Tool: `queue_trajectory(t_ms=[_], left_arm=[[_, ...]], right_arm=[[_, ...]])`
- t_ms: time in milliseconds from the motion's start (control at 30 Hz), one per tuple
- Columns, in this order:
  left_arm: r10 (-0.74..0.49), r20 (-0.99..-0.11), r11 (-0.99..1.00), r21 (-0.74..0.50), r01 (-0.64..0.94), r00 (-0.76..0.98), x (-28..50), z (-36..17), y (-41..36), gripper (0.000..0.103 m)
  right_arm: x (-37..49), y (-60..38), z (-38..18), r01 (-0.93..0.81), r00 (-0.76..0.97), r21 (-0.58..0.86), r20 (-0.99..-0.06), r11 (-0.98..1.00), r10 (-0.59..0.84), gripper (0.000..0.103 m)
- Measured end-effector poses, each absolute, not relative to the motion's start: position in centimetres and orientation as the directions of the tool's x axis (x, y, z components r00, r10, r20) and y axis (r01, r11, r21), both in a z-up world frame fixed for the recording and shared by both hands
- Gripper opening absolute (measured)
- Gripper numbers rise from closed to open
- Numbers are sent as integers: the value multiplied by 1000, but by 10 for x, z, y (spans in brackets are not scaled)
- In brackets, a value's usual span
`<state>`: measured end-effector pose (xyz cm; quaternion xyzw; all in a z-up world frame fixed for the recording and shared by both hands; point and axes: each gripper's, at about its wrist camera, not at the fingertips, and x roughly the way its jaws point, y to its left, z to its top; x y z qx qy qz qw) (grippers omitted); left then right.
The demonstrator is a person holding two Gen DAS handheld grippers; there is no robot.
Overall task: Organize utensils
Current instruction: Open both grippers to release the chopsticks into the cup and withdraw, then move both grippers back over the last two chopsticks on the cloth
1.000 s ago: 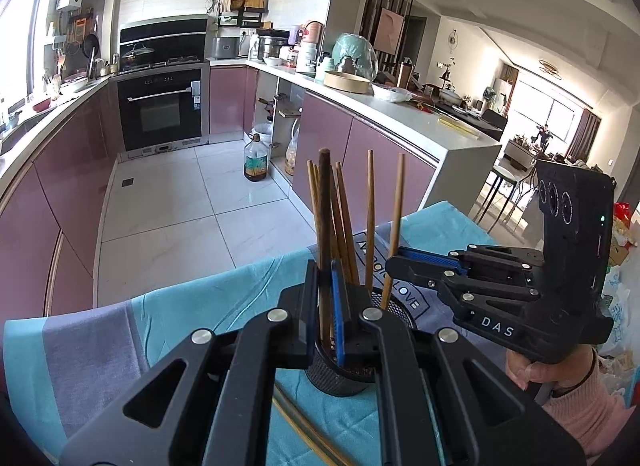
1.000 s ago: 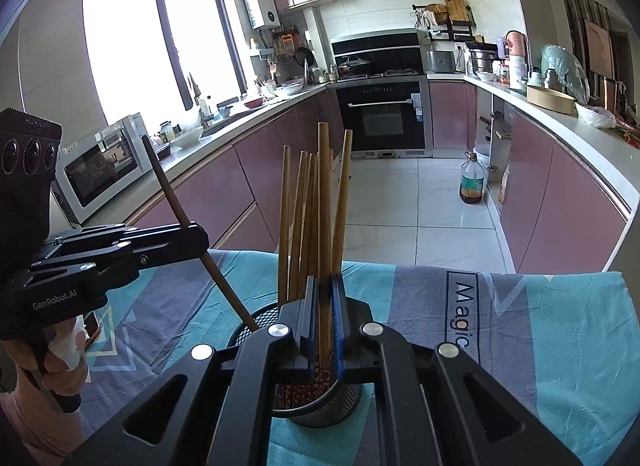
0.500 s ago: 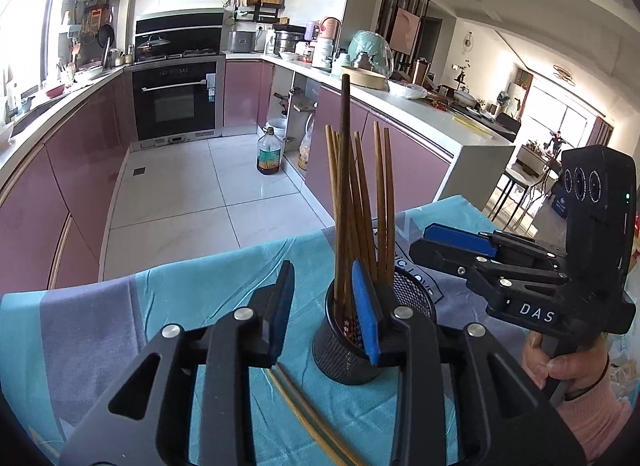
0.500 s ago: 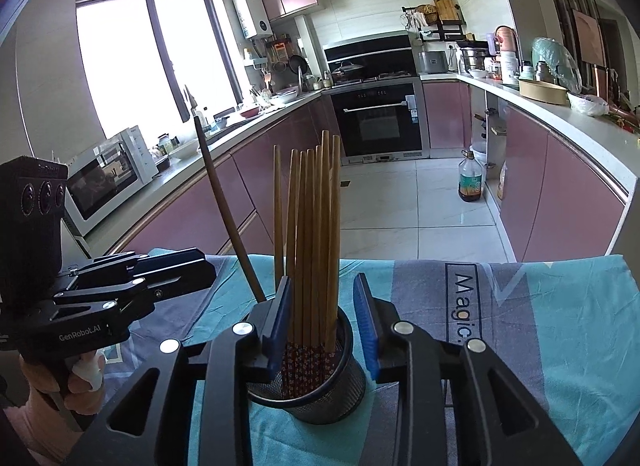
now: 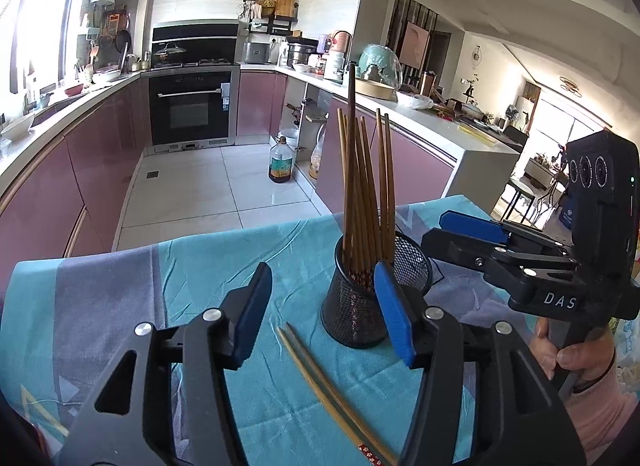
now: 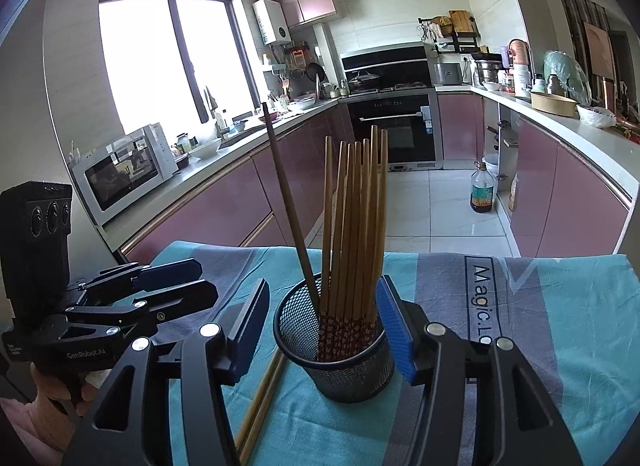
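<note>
A black mesh holder (image 5: 354, 306) (image 6: 340, 346) stands on the cloth, filled with several upright wooden chopsticks (image 5: 362, 193) (image 6: 356, 225). One dark chopstick (image 5: 351, 145) (image 6: 286, 193) leans among them. Two loose chopsticks (image 5: 320, 382) (image 6: 262, 398) lie on the cloth just in front of the holder. My left gripper (image 5: 320, 298) (image 6: 196, 280) has its jaws opening, nothing between them, the holder just beyond its right finger. My right gripper (image 6: 324, 306) (image 5: 436, 231) is also opening; the holder shows between its fingers but the pads stay off it.
A teal and grey tablecloth (image 5: 200, 266) covers the table, whose far edge drops to the tiled kitchen floor. An oil bottle (image 5: 281, 161) stands on the floor. Pink cabinets and a microwave (image 6: 124, 169) line the left wall. A hand (image 5: 576, 354) holds the right gripper.
Both grippers were shut on chopsticks standing in the holder. They have let go, opened and drawn back from it, and the chopsticks now stand free in the holder.
</note>
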<state>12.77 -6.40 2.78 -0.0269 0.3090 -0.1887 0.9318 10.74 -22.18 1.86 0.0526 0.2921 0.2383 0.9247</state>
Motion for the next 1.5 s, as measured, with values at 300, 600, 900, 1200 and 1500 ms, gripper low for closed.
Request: queue_trajectory(t_ms=[300,600,900,1200,1500], left_arm=[[-313,-584,948,-147,282,749,101,12,-46,62],[-276,-634,960,-151,234,722,85,-14,-35,64],[-252,-687,968,-166,190,682,77,-43,-24,64],[-241,-714,970,-165,177,657,71,-59,-21,64],[-240,-728,970,-161,181,642,70,-68,-23,64]], right_arm=[[87,-212,9,-449,689,240,-520,861,505,57],[68,-193,-24,-473,618,253,-587,844,523,60],[60,-173,-52,-478,554,239,-665,845,501,59],[60,-157,-68,-488,510,219,-714,845,480,47],[62,-141,-80,-487,490,170,-759,857,429,27]])
